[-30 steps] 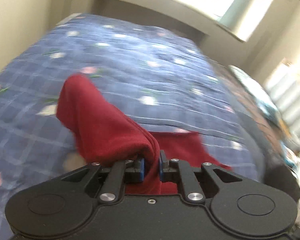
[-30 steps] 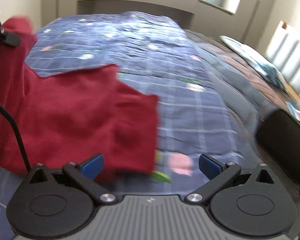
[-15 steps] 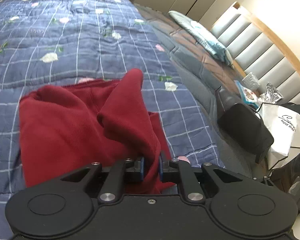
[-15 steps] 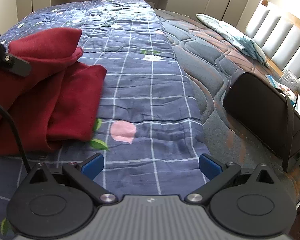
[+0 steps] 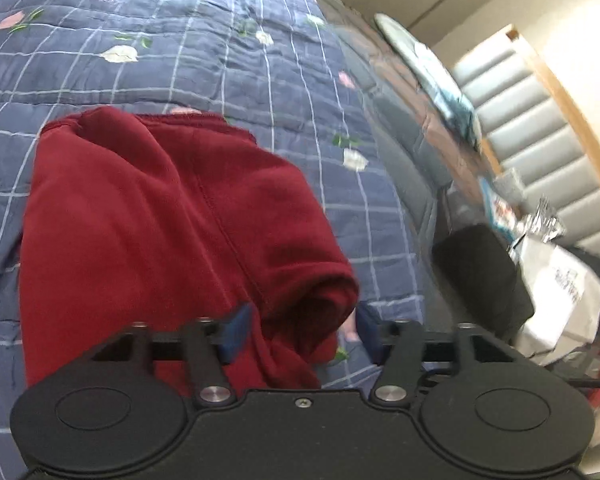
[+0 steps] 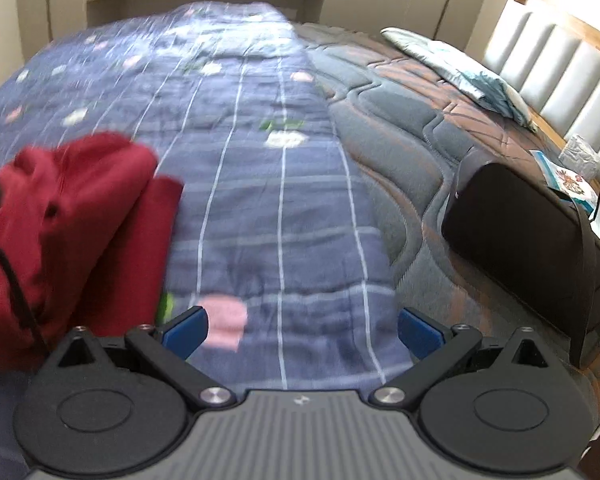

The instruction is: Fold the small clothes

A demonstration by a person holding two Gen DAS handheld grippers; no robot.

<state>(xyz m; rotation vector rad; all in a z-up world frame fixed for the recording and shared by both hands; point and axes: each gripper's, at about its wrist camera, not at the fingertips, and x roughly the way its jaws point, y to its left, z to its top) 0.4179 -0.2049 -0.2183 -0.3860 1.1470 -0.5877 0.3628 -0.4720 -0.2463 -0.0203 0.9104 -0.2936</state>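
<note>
A dark red garment [image 5: 172, 216] lies folded over on the blue checked quilt [image 5: 180, 40]. My left gripper [image 5: 300, 330] is open, its blue pads apart on either side of the garment's near rolled edge, not clamping it. In the right wrist view the garment [image 6: 72, 224] sits at the left, bunched in layers. My right gripper [image 6: 302, 330] is open wide and empty above the quilt [image 6: 260, 208], to the right of the garment.
A black bag [image 6: 528, 248] lies on the grey-brown padded bedspread [image 6: 404, 152] at the right. A pale blue pillow [image 6: 468, 76] lies by the padded headboard [image 6: 560, 76]. A white paper bag [image 5: 560, 292] and small packets sit by the bed's right edge.
My left gripper has opened and let go of the red garment, which now lies folded on the quilt. My right gripper stays open and has shifted slightly.
</note>
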